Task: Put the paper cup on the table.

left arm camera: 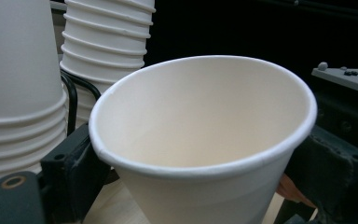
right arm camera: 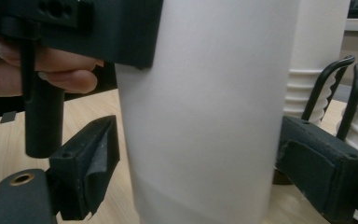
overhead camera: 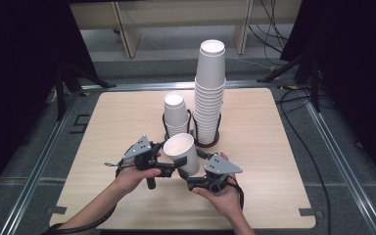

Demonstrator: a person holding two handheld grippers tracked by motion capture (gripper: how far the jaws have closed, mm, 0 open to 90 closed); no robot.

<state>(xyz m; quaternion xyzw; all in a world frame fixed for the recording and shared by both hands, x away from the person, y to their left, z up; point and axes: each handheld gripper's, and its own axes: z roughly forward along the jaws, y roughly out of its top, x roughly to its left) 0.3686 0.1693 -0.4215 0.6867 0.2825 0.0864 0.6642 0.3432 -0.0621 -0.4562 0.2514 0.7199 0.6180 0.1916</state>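
While a single paper cup [overhead camera: 181, 152] is held between the two grippers just in front of the wire rack [overhead camera: 192, 128], a handover seems to be under way. A short stack [overhead camera: 176, 115] and a tall stack [overhead camera: 210, 90] are already seated in the rack, side by side, with the short one to the left of the tall one. The loose cup is tilted, its mouth turned up and toward the person, and it has not yet been placed on either stack; that step is judged to be what is left.

On the left gripper [overhead camera: 170, 166], the jaws are set partway closed around the cup's upper wall below the rim [left arm camera: 205, 168]; one dark pad [left arm camera: 74, 175] is seen right against the left side of the cup, the other at its right, and a grip is read from that, though firm pressure cannot be confirmed. On the right gripper [overhead camera: 194, 182], the jaws are spread around the cup's lower body [right arm camera: 200, 116], and a visible gap is left between the pad [right arm camera: 91, 165] and the cup wall, so no hold is being kept there. The cup thus lies between both pairs of fingers, in front of the rack, above the table [overhead camera: 274, 161].
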